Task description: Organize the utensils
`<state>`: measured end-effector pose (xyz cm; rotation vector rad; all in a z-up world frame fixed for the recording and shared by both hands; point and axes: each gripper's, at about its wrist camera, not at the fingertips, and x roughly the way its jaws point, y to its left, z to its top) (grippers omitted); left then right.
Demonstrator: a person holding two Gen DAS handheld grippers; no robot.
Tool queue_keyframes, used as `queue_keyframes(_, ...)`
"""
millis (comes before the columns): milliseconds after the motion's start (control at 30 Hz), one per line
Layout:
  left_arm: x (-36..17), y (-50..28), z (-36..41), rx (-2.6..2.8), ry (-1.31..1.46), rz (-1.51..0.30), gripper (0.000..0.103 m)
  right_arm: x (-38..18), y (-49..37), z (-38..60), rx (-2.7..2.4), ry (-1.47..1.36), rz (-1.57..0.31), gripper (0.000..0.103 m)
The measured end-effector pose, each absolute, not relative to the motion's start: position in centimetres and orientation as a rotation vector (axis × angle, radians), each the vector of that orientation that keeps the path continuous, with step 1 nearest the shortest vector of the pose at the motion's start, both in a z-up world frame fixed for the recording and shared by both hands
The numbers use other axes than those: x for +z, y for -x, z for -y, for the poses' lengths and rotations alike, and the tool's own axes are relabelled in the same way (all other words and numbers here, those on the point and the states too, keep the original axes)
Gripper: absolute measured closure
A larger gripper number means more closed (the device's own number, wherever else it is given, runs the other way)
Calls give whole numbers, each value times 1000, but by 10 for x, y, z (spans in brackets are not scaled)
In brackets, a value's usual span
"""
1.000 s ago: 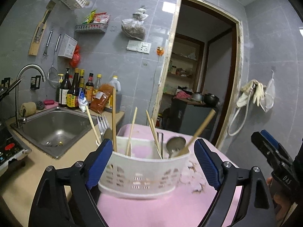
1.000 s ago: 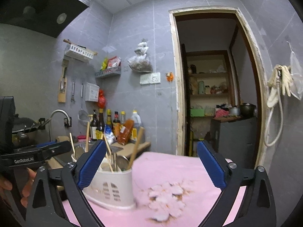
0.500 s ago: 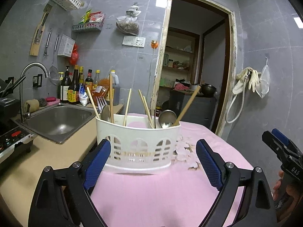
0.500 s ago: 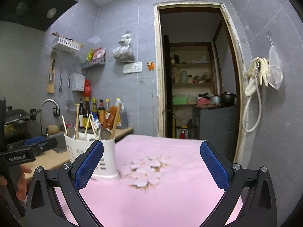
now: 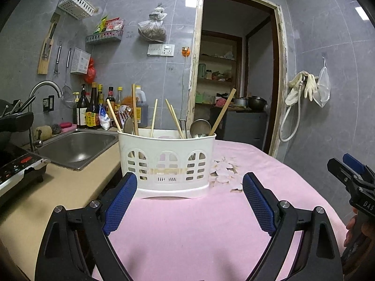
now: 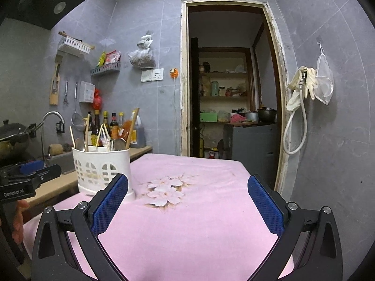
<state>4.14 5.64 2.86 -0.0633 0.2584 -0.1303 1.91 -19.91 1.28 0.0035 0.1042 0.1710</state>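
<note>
1. The pink cloth [image 5: 199,222] lies bare in front of the left gripper [image 5: 187,201]; its blue pads are spread wide with nothing between them.
2. Straight ahead, the white utensil caddy [image 5: 167,164] blocks the path, standing upright near the cloth's left edge.
3. Chopsticks [image 5: 153,117] and spoons [image 5: 199,128] stick up out of it at angles, crowding the space above its rim.
4. The right gripper [image 6: 187,205], also wide open, faces a broad empty stretch of cloth; the caddy [image 6: 103,171] stands just beyond its left pad.
5. Left of the caddy, the counter [image 5: 58,187] is open up to the sink [image 5: 77,145].
</note>
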Motion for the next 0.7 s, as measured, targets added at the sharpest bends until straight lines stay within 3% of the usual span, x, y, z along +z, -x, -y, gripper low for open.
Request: queue_keyframes(700,27,-37,-59,-124,69,-259,15,10,-19,204,159,-19,-122,0)
